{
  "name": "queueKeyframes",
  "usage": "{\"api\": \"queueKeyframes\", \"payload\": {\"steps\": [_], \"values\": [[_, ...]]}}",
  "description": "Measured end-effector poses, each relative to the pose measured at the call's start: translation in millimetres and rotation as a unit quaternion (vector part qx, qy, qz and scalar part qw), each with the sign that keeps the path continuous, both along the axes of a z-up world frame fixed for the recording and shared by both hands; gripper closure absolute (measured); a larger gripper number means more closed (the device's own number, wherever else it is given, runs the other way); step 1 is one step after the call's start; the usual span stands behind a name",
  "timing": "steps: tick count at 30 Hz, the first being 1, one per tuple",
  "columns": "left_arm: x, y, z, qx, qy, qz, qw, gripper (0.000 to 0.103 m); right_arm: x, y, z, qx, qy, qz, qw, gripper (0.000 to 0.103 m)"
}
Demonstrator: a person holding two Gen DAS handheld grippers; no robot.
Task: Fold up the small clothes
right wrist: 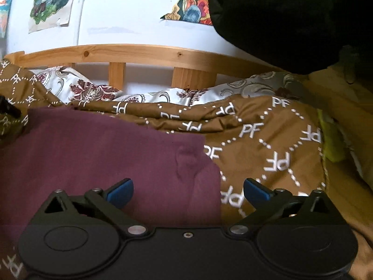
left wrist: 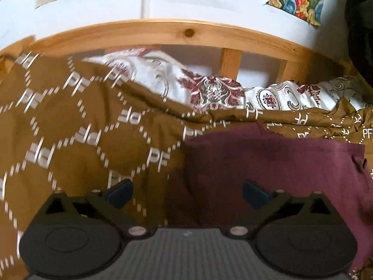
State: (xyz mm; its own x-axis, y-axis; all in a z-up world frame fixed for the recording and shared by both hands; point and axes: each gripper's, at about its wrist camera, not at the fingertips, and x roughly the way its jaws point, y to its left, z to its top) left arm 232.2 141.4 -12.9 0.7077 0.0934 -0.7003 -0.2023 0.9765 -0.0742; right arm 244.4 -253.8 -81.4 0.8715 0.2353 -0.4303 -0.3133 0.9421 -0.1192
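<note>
Both grippers, left gripper (left wrist: pixel 187 192) and right gripper (right wrist: pixel 188 192), gaped empty; flat maroon cotton garment (right wrist: pixel 98 154) lay just ahead, straddled edge to edge.

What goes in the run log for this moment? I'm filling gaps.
left gripper: open, empty | right gripper: open, empty | maroon cloth: flat on brown bedspread | fold: unclear

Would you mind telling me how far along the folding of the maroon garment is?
Done: the maroon garment lies flat on the brown bedspread, apparently with straight edges. In hand: nothing; the left gripper and right gripper have open, empty jaws. Left: possibly further folds.
</note>
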Motion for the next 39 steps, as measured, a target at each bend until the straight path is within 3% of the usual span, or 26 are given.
{"api": "queueKeyframes", "payload": {"steps": [5, 11, 19, 22, 26, 28, 29, 31, 33, 39], "values": [[-49, -9, -6, -0.020, -0.016, 0.008, 0.9997, 0.001, -12, 1, -10, 0.024, 0.009, -0.004, 1.000, 0.001], [-90, -30, -14, -0.021, -0.012, -0.006, 0.9997, 0.001, -19, 8, -14, 0.015, 0.006, 0.008, 1.000, 0.001], [-97, -41, -20, -0.054, -0.003, -0.022, 0.9983, 0.001, -21, 13, -22, 0.020, 0.033, 0.004, 0.999, 0.001], [-94, -43, -22, -0.062, 0.003, -0.032, 0.9976, 0.009, -24, 13, -25, 0.015, 0.037, 0.001, 0.999, 0.001], [-91, -43, -28, -0.065, 0.018, -0.027, 0.9973, 0.032, -23, 12, -29, 0.015, 0.046, -0.007, 0.999, 0.001], [-89, -41, -31, -0.067, 0.029, -0.017, 0.9972, 0.055, -21, 11, -29, 0.017, 0.049, -0.011, 0.999, 0.001], [-88, -39, -33, -0.071, 0.034, -0.012, 0.9968, 0.073, -21, 11, -29, 0.018, 0.049, -0.012, 0.999, 0.001], [-89, -38, -35, -0.069, 0.041, -0.005, 0.9968, 0.091, -21, 10, -29, 0.018, 0.049, -0.012, 0.999, 0.001], [-91, -37, -36, -0.065, 0.038, -0.008, 0.9972, 0.098, -21, 10, -29, 0.017, 0.050, -0.012, 0.999, 0.001], [-99, -35, -37, -0.060, 0.040, -0.003, 0.9974, 0.099, -23, 12, -29, 0.008, 0.049, -0.010, 0.999, 0.001]]}}
